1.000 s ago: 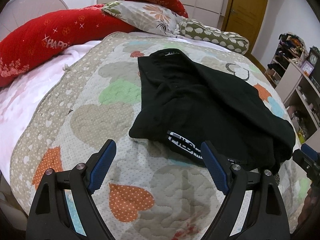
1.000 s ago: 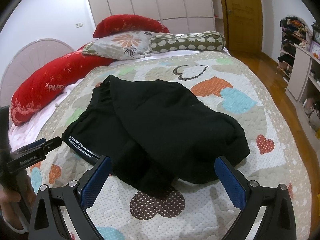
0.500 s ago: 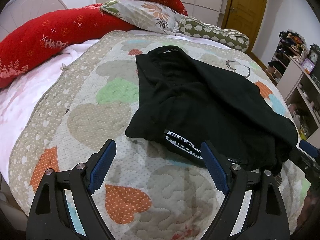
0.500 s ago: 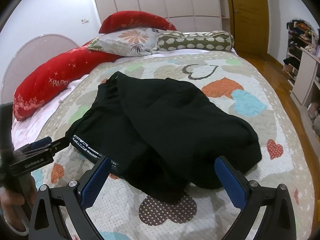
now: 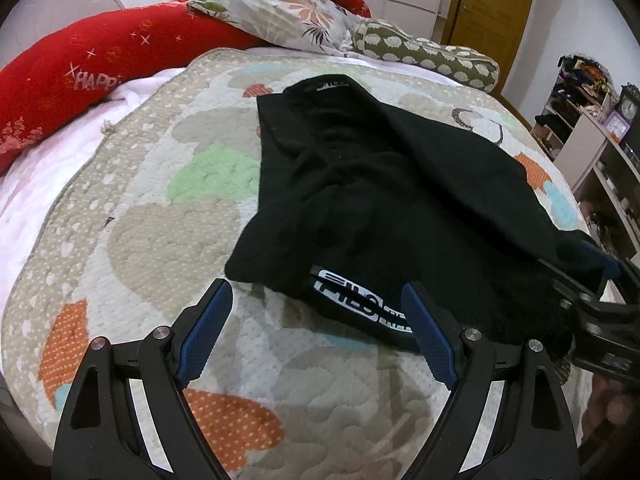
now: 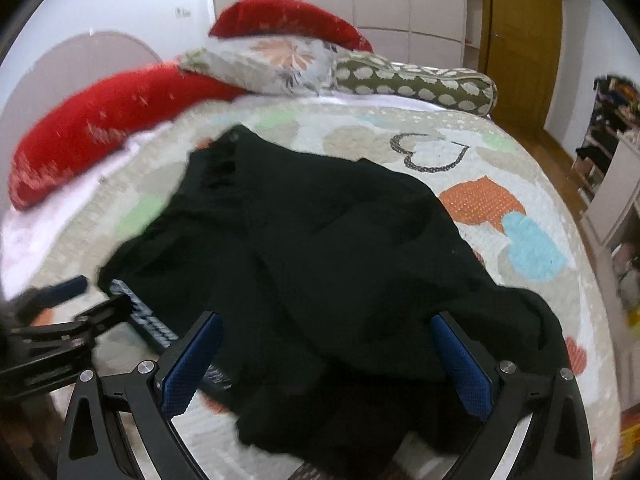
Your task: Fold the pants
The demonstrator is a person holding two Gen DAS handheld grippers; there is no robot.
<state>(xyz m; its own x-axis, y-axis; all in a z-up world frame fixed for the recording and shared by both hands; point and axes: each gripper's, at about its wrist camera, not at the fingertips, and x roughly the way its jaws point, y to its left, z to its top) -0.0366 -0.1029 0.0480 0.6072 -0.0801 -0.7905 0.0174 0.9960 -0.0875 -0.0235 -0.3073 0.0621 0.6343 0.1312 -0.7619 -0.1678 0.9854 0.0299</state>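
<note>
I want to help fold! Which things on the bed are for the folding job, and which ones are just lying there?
For the job:
- black pants, rumpled on the quilt
- left tongs, open
- right tongs, open

Just lying about:
- heart quilt
- red pillows
- flowery pillow
- green spotted bolster
- clock on the shelf

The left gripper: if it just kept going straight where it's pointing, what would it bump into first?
Most likely the near hem of the black pants, by the white logo band. The left gripper is open; depth is uncertain.
</note>
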